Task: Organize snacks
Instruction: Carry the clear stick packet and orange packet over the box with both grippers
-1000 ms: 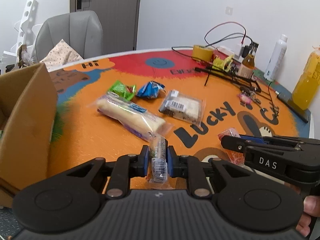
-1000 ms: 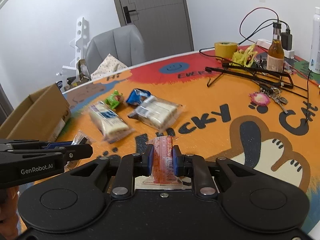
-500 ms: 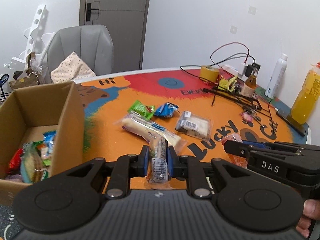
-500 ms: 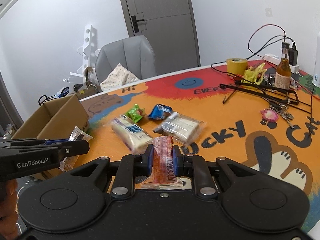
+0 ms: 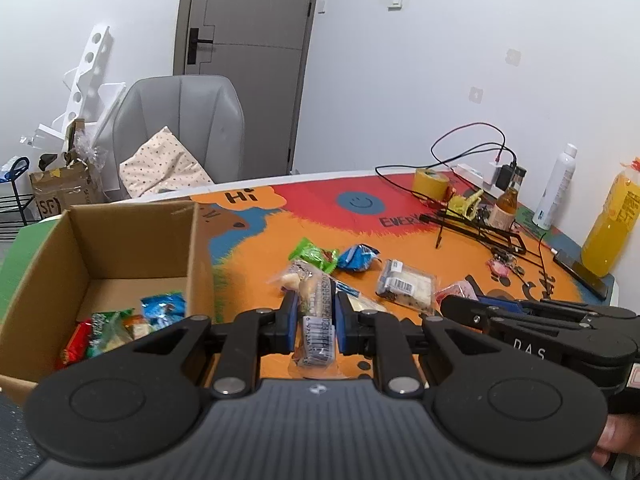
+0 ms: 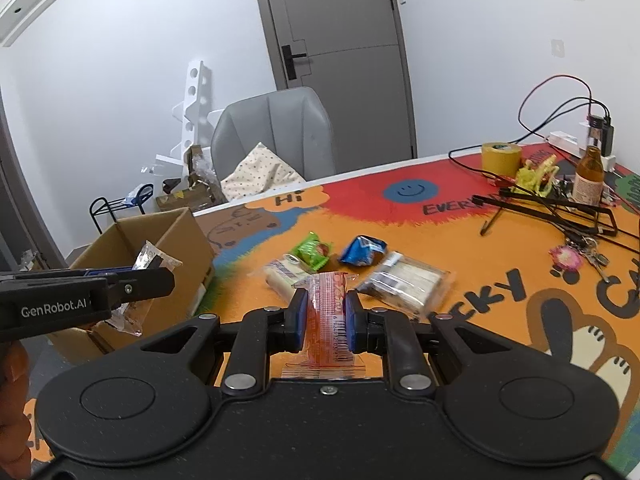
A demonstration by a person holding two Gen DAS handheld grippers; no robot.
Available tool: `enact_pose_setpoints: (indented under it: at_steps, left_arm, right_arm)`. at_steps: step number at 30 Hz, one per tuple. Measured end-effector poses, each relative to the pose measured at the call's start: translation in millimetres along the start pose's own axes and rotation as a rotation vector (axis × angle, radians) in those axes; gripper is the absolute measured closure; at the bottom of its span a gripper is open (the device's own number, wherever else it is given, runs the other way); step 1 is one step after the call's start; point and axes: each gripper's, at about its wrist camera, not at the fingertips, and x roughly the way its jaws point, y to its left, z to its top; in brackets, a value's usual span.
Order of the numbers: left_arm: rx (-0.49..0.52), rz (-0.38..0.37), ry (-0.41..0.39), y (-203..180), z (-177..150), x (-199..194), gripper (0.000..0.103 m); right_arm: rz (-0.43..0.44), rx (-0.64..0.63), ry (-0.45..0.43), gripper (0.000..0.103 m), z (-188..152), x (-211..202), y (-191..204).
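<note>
Left gripper (image 5: 316, 312): pressed together on a clear-wrapped snack (image 5: 317, 322) with a barcode label; the pack stands between the blue pads, lifted off the table, just right of the box.
Right gripper (image 6: 326, 314): pinching a red snack pack (image 6: 328, 320), held upright between its pads above the table.
Box (image 5: 132, 236): open cardboard box at the table's left edge, holding several snacks (image 5: 120, 324) in green, red and blue wrappers on its floor.
Table (image 6: 460, 268): round, covered with an orange, red and blue cartoon mat with lettering.
Loose snacks: a green pack (image 6: 314, 250) and a blue pack (image 6: 364, 250) lie side by side mid-table; a long cream bar (image 6: 282, 274) lies just in front of the green one; a clear tray of biscuits (image 6: 404, 278) sits to the right of it.
Far side of table: yellow tape roll (image 6: 500, 158), small brown bottle (image 6: 588, 174), tangled cables, keys with a pink charm (image 6: 566, 258).
Right edge, left-wrist view: white spray bottle (image 5: 556, 188), orange drink bottle (image 5: 612, 224), dark phone (image 5: 582, 274).
Behind table: grey chair (image 6: 276, 132) with a dotted cushion (image 6: 260, 172), grey door.
Person: part of a hand shows at each view's lower edge.
</note>
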Motion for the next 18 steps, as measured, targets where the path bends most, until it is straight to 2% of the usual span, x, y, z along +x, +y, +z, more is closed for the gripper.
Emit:
enact_pose_setpoints:
  at_steps: [18]
  left_arm:
    - [-0.047, 0.06, -0.043, 53.7, 12.0, -20.7, 0.085]
  right_arm:
    - [0.075, -0.051, -0.001, 0.085, 14.5, 21.2, 53.6]
